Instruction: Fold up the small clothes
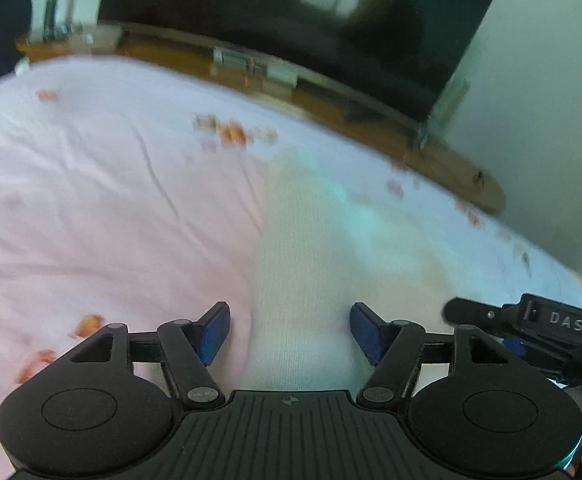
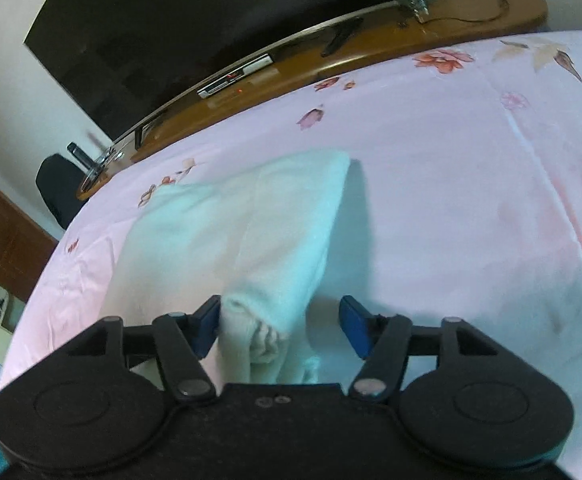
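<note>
A small white garment (image 1: 311,260) lies on the pink flowered bedsheet (image 1: 91,200), stretching away from me. My left gripper (image 1: 291,330) is open low over its near end, with the cloth between the blue pads and neither pad pressing on it. In the right wrist view the garment (image 2: 251,232) is folded lengthwise, and its bunched near end rises between the fingers. My right gripper (image 2: 279,326) is open around that bunch. Its left pad is close against the cloth, and its right pad stands apart. A black finger (image 1: 471,314) of the right gripper shows beside the left one.
A wooden shelf (image 2: 331,60) runs along the far edge of the bed, with a large dark screen (image 2: 191,20) on the wall behind it. A dark chair (image 2: 57,188) stands at the left end. Bare sheet (image 2: 471,200) spreads to the right of the garment.
</note>
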Demonstrator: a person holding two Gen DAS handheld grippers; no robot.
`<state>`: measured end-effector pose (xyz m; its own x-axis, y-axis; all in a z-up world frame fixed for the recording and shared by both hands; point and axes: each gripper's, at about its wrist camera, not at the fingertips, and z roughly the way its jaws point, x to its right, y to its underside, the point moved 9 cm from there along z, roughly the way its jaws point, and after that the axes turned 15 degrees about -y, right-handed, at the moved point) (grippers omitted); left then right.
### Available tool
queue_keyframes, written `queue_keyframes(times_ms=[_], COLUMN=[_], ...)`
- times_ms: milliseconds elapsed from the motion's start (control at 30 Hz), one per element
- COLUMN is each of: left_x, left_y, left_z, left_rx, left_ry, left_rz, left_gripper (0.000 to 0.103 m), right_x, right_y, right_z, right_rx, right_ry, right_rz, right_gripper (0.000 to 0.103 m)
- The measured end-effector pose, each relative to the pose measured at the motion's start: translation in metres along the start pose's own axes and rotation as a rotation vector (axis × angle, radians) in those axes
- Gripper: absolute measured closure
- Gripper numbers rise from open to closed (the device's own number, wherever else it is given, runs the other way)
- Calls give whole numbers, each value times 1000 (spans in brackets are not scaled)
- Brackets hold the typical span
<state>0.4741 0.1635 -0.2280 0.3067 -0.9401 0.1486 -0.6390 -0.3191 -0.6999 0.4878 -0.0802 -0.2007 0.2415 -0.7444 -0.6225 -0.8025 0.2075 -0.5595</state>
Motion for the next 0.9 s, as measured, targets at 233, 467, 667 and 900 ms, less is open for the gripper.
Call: queue_keyframes(times_ms=[233, 467, 667, 900], left_x=[3, 12, 20, 14], left_y=[-6, 29, 30, 35], left_z=[-22, 13, 10, -16], left_rx=[40, -100, -99, -82], left_ry=[39, 21, -6, -17], left_rz=[34, 5, 28, 38], left_gripper=[37, 36, 37, 36], right_x=[-30, -38, -18, -45], right_y=[-22, 2, -2, 11], right_z=[-34, 10, 22, -18], right_rx=[142, 3, -22, 9], right_ry=[57, 105, 177, 111], right_rz=[-167, -275, -277, -284], right_gripper=[59, 73, 73, 67])
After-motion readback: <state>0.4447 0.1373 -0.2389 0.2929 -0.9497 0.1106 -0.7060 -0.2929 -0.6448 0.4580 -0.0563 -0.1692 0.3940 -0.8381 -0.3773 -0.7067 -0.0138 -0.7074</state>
